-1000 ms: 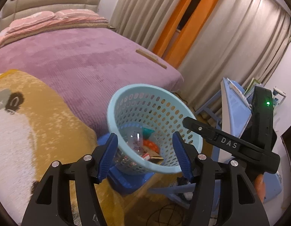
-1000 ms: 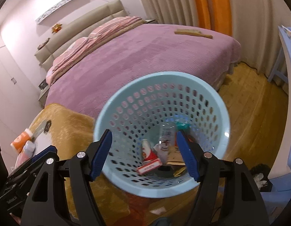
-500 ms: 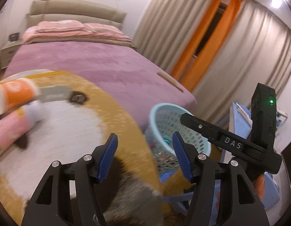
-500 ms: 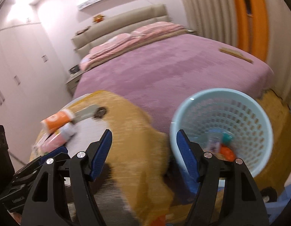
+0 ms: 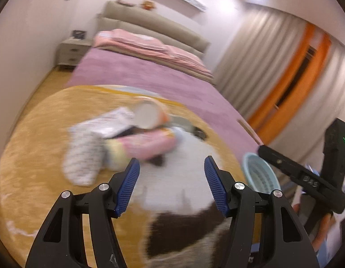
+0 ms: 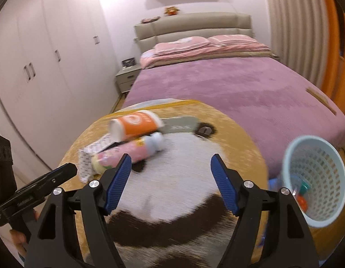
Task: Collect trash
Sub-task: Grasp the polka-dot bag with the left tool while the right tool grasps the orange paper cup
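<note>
Over at the lower right of the right wrist view, the pale blue perforated wastebasket (image 6: 315, 178) already has a few bits of rubbish lying in its bottom, something orange and something teal among them, so part of the collecting looks done. What is left sits in a small heap at the left middle of that same view, on the round yellow blanket (image 6: 235, 134) with the brown-and-white animal pattern at the foot of the purple bed (image 6: 239, 82): an orange paper cup (image 6: 134, 126) on its side, a pink bottle with a white cap (image 6: 132, 153) just below and touching it, and a crumpled white printed wrapper (image 6: 89, 156) at the heap's left edge. The right claw (image 6: 170, 181) is spread wide with nothing between its blue pads, its jaws having just been opening a little more. The left claw (image 5: 171, 185) is likewise released and empty, with the heap blurred just above it. I would judge the job roughly midway, with these three pieces not yet picked up and the basket well apart from them.
</note>
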Motion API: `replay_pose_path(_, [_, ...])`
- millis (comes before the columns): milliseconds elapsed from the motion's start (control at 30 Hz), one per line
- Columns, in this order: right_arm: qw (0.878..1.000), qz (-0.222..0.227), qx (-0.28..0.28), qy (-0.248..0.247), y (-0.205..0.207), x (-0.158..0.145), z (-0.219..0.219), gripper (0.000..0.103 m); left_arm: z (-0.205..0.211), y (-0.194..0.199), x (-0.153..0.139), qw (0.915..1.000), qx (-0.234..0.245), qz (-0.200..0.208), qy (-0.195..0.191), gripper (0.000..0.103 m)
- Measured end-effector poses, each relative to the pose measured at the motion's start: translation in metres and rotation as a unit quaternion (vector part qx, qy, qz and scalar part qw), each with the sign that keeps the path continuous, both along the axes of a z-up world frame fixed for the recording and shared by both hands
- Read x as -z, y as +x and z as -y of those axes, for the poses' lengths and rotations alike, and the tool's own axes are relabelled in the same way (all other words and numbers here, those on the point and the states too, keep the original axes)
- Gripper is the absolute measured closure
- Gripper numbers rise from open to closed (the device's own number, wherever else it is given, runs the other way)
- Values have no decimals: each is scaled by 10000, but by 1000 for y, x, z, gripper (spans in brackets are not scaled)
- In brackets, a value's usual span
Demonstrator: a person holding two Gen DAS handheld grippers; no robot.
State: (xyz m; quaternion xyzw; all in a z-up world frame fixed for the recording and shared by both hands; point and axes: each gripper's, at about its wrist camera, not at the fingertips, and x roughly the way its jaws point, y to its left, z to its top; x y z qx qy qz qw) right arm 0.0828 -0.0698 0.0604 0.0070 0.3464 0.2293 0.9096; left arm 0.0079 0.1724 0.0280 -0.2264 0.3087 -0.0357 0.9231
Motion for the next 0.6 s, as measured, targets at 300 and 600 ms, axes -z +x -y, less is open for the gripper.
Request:
replay_pose_path(300, [9987,-140,-362,-319,44,17,-98,33,-73,21,28,9975,-403,-574,74,31])
replay_pose_path(600, [9950,-147,-451,-876,91,53,-154,51,-84,49,52,9972,-79,-694,261,27])
